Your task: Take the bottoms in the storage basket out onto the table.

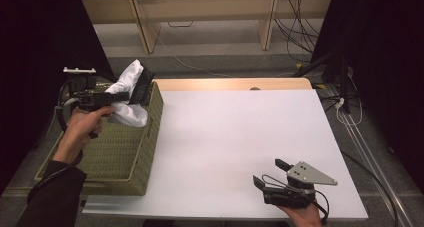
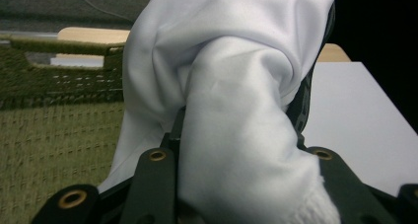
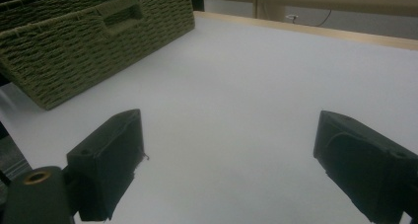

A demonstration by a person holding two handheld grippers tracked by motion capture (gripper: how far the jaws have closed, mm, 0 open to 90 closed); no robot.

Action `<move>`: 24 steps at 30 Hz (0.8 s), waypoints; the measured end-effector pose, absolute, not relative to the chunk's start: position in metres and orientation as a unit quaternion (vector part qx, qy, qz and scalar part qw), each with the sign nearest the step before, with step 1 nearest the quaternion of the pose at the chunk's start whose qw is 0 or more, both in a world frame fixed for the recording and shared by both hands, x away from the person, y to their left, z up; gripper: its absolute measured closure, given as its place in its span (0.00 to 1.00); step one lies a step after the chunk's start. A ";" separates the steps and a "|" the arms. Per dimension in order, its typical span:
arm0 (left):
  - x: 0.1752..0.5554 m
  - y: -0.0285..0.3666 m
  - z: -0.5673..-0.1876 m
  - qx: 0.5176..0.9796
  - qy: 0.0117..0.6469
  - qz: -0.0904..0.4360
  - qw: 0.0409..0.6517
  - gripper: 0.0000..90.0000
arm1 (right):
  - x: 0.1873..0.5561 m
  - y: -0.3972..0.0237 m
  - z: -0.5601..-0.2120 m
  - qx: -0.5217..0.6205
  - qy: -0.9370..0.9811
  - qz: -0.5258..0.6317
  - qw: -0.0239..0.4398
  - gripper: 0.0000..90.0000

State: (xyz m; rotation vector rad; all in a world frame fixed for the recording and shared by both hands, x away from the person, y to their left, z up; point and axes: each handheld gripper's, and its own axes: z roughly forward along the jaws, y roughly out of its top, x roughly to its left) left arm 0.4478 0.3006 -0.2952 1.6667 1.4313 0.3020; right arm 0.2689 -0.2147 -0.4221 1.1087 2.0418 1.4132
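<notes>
White desk (image 1: 240,137) fills the middle, with a green woven basket (image 1: 125,157) on its left edge. Left tongs (image 1: 120,98) are clamped on a bunched white cloth (image 1: 129,94), held above the basket's far end, its loose folds hanging toward the rim. Right tongs (image 1: 270,173) rest gaping and empty at the near right, well apart from the cloth, so the left hand (image 1: 82,127) is nearer.

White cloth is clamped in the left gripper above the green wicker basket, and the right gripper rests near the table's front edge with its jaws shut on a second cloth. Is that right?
Not quite. The right gripper holds nothing: the right gripper view shows its jaws wide apart over bare white table. The rest stands: the left gripper clamps the white cloth above the green wicker basket.
</notes>
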 end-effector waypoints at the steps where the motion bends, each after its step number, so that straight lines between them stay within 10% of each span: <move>1: 0.447 0.298 -0.293 0.677 0.573 0.119 0.447 0.70 | 0.269 -0.215 -0.422 0.399 0.735 0.507 0.209 0.14; 24: 0.441 0.198 -0.285 0.736 0.481 0.075 0.470 0.70 | 0.268 -0.215 -0.421 0.397 0.734 0.508 0.211 0.14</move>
